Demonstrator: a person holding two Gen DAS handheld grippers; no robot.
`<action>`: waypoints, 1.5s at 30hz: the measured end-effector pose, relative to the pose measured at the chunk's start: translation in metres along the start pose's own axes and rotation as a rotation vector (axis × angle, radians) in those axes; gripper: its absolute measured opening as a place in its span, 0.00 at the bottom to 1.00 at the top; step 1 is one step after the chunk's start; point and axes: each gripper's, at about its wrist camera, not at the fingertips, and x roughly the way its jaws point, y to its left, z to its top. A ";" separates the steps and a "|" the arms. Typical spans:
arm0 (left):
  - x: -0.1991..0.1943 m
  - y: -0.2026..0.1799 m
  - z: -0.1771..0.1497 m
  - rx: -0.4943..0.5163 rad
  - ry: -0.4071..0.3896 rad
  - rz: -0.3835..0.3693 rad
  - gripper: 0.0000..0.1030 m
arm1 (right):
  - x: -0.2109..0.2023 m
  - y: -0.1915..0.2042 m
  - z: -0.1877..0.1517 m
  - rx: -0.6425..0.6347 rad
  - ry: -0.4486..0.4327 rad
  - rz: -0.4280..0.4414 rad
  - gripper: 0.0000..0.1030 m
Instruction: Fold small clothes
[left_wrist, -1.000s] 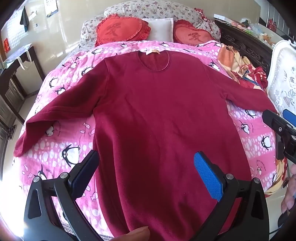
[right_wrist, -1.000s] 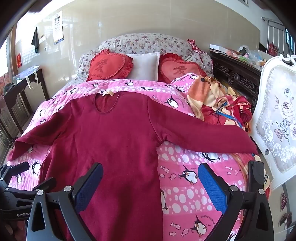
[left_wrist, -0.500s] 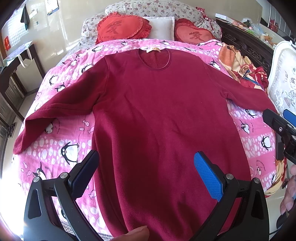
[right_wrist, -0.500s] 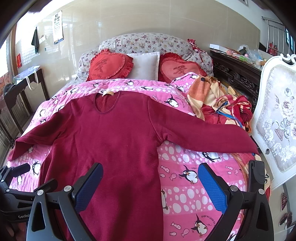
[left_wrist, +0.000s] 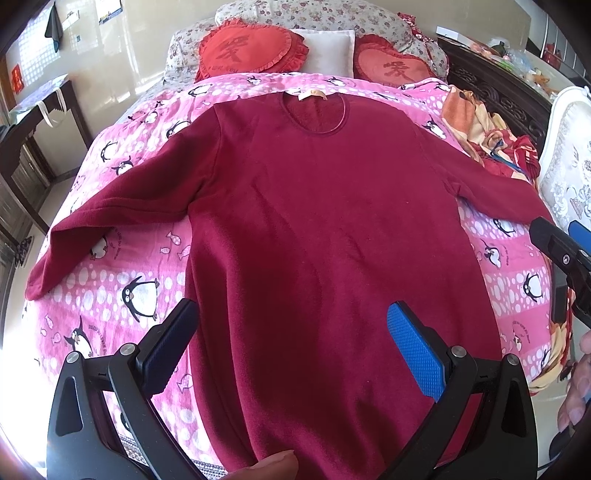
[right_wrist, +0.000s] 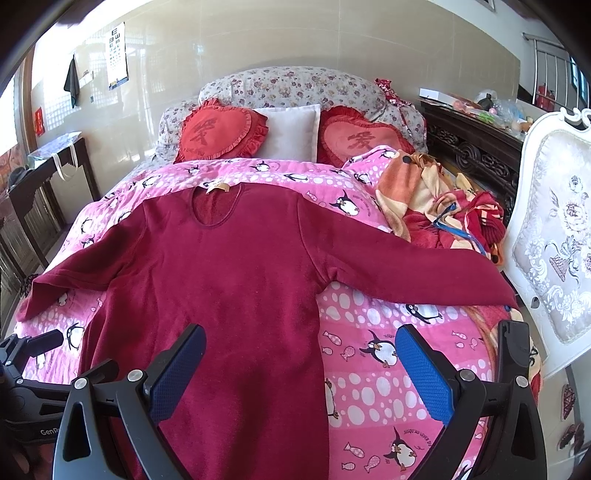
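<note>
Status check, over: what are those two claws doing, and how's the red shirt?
Left gripper open, right gripper open, both empty. Red shirt flat on pink blanket, sleeves spread, unfolded. Nothing on it.

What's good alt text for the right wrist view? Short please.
A dark red long-sleeved top lies flat, sleeves spread, on a pink penguin-print blanket covering a bed. The open right gripper hovers over the top's lower right side, holding nothing. Two red heart cushions and a white pillow sit at the head; the left gripper shows at far left.
</note>
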 end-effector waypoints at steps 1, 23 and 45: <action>0.000 0.000 0.000 -0.001 0.001 0.001 1.00 | 0.000 0.000 0.000 0.000 0.000 0.000 0.99; -0.001 0.003 0.001 0.001 -0.001 -0.004 1.00 | -0.001 0.002 0.000 -0.003 -0.003 -0.001 0.99; 0.000 0.007 0.001 0.046 -0.062 0.000 1.00 | 0.001 0.003 0.002 -0.009 0.002 0.004 0.99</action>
